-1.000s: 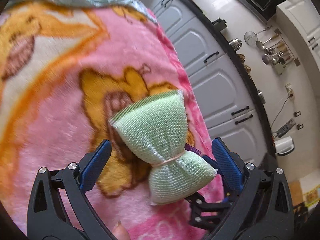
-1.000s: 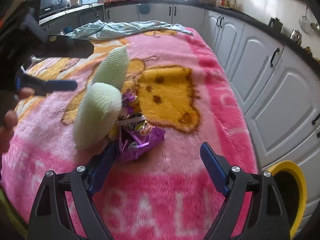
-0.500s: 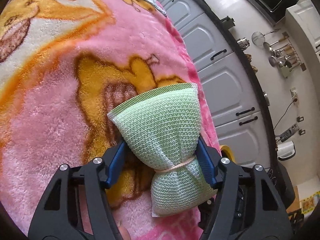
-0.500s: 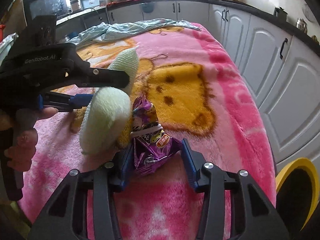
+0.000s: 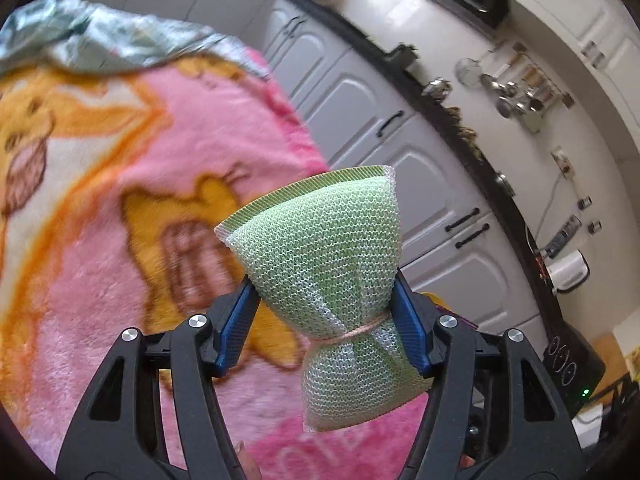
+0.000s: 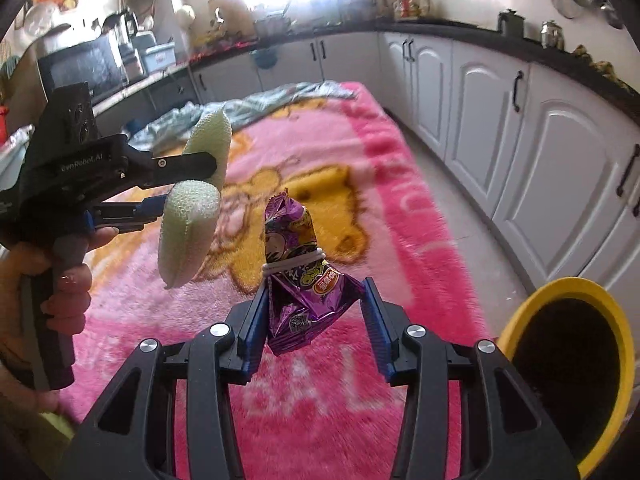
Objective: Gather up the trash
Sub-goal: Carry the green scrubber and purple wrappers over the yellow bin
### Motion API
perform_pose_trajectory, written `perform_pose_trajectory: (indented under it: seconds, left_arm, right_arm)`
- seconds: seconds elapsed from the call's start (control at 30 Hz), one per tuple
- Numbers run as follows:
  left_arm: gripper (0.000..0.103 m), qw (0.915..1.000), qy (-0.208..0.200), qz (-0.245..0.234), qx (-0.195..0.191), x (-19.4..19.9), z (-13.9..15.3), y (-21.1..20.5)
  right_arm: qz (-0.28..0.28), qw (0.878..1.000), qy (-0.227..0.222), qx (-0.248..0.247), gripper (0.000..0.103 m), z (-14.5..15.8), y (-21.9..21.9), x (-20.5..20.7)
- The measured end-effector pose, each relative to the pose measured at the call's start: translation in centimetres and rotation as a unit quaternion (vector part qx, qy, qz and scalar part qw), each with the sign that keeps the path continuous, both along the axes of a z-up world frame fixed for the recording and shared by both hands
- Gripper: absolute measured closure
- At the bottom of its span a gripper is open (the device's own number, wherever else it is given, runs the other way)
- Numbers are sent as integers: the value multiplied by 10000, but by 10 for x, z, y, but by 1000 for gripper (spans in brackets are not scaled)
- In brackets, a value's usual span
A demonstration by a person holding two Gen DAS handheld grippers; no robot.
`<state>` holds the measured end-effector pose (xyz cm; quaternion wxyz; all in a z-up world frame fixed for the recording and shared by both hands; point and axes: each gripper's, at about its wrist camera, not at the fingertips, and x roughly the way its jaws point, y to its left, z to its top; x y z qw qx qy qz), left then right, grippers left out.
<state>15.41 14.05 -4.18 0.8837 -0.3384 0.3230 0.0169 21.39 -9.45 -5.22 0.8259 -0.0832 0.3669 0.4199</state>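
Readable text | your left gripper (image 6: 192,184) body, white lettering — "enRobot.AI", first letter partly cut off | pink blanket (image 6: 320,408) — large pale letters near you, roughly "AL", rest hidden | purple snack wrapper (image 6: 304,280) — orange label with print, too small to read | nothing else legible
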Motion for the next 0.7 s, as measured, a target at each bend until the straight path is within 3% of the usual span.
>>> perform_pose_trajectory:
  seconds: [0.3, 0.7]
  left_arm:
    - [48, 9955, -548, -644, 435, 21, 51, -66]
    - [48, 9803, -881, -1513, 912, 61, 75, -169]
  right_arm:
    - [-792, 9953, -399, 380, 61, 43, -81, -5]
    - [-1894, 9779, -655, 599, 60, 59, -189, 1]
